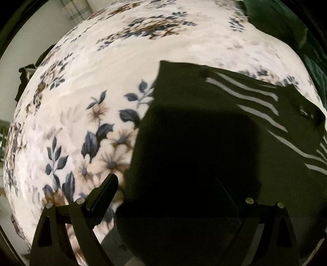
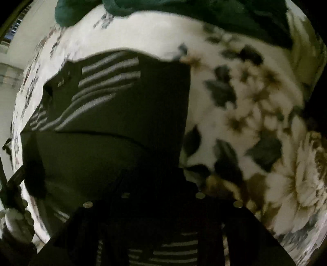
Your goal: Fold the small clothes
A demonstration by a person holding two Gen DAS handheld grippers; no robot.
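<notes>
Nearby, green cloth (image 2: 184,14) heaped beyond dark striped garment (image 2: 114,98) on floral blanket (image 1: 85,98).

In the right wrist view the right claw (image 2: 161,184) is lost in darkness against the dark striped garment (image 2: 114,147), so its fingertips and how its jaws stand cannot be made out. The floral blanket (image 2: 255,122) there is smeared by blur. In the left wrist view, 1 finger of the left claw (image 1: 169,184) melts into the dark garment (image 1: 194,122). A green cloth (image 1: 286,24) at the far right is cut off by the edge.
</notes>
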